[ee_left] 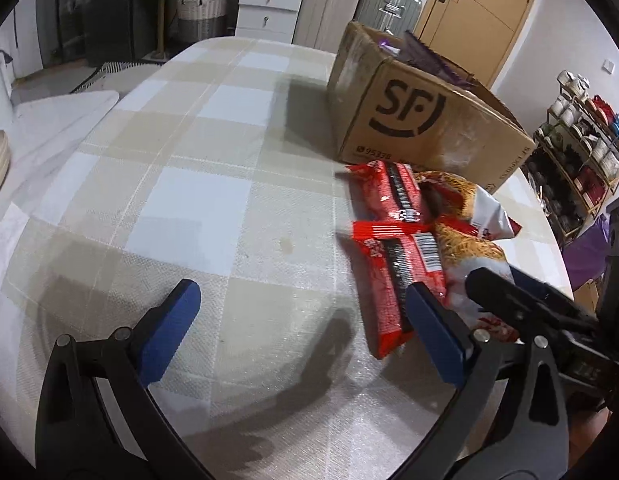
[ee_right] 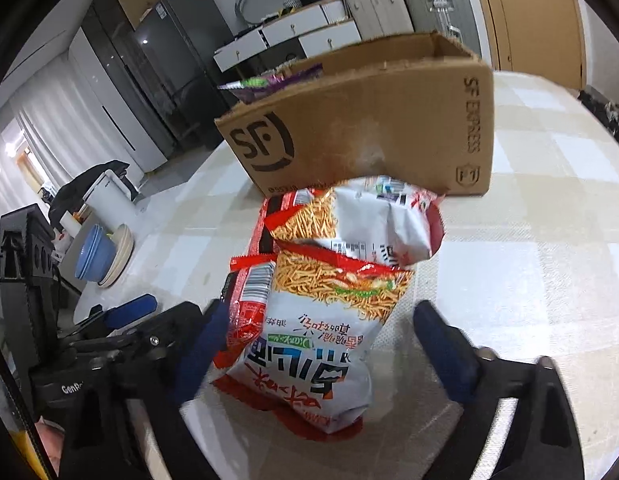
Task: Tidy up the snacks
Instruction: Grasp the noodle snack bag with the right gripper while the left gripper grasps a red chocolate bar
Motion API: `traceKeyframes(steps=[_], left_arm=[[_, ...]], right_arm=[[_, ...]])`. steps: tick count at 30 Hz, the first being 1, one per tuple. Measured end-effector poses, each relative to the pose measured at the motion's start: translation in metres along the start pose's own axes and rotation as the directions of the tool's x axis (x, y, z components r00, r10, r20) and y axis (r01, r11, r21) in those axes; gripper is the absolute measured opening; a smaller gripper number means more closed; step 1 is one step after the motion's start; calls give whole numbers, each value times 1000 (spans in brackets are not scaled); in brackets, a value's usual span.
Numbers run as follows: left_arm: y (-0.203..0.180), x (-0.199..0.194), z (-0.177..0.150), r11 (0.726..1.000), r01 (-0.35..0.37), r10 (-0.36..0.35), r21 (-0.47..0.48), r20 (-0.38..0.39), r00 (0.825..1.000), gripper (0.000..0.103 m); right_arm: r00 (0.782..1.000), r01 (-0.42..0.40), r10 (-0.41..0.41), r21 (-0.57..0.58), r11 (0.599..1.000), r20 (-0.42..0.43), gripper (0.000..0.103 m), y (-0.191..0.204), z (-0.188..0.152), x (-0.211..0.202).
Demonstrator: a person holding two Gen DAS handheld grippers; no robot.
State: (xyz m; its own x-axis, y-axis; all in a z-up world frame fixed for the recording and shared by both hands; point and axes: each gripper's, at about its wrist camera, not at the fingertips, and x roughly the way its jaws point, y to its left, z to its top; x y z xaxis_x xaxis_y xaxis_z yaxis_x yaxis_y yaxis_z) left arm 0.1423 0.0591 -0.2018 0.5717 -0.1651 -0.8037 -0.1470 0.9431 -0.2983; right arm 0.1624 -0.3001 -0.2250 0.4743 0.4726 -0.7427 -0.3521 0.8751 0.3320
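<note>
An open SF cardboard box [ee_left: 421, 120] [ee_right: 369, 128] stands on the checked tablecloth, with purple snack packets [ee_right: 265, 82] inside. Before it lie two red snack packs [ee_left: 393, 248] and white-and-orange noodle-snack bags [ee_right: 321, 320] [ee_left: 469, 216]. My left gripper [ee_left: 301, 312] is open and empty; its right finger touches the near red pack. My right gripper [ee_right: 317, 340] is open, its fingers on either side of the near noodle bag, not closed on it. The right gripper also shows in the left wrist view [ee_left: 521, 292].
A white side table [ee_left: 49, 120] with a wooden plate stands to the left. Stacked bowls [ee_right: 101, 256] sit on it. A shelf of cups [ee_left: 581, 148] is at the right. Drawers, suitcases and a door are behind.
</note>
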Motion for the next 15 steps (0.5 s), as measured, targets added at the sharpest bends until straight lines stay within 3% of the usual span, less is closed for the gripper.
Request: traceKeyframes(steps=[8,12,15], left_arm=[[8,8,3,999,-29,29,-18,-18,999,102],[6,5,3,999,-38,38,-7,-10,999,102],[3,1,2,999,-44,44,2,-7,999,102]], right_arm=[[998,49,-52,-93,994,-27,62,15,-1,14],[1000,6,-7,-71,997,-12,52,13,-3,10],[1000,-20,21,-55,998,15,51,7,-6,1]])
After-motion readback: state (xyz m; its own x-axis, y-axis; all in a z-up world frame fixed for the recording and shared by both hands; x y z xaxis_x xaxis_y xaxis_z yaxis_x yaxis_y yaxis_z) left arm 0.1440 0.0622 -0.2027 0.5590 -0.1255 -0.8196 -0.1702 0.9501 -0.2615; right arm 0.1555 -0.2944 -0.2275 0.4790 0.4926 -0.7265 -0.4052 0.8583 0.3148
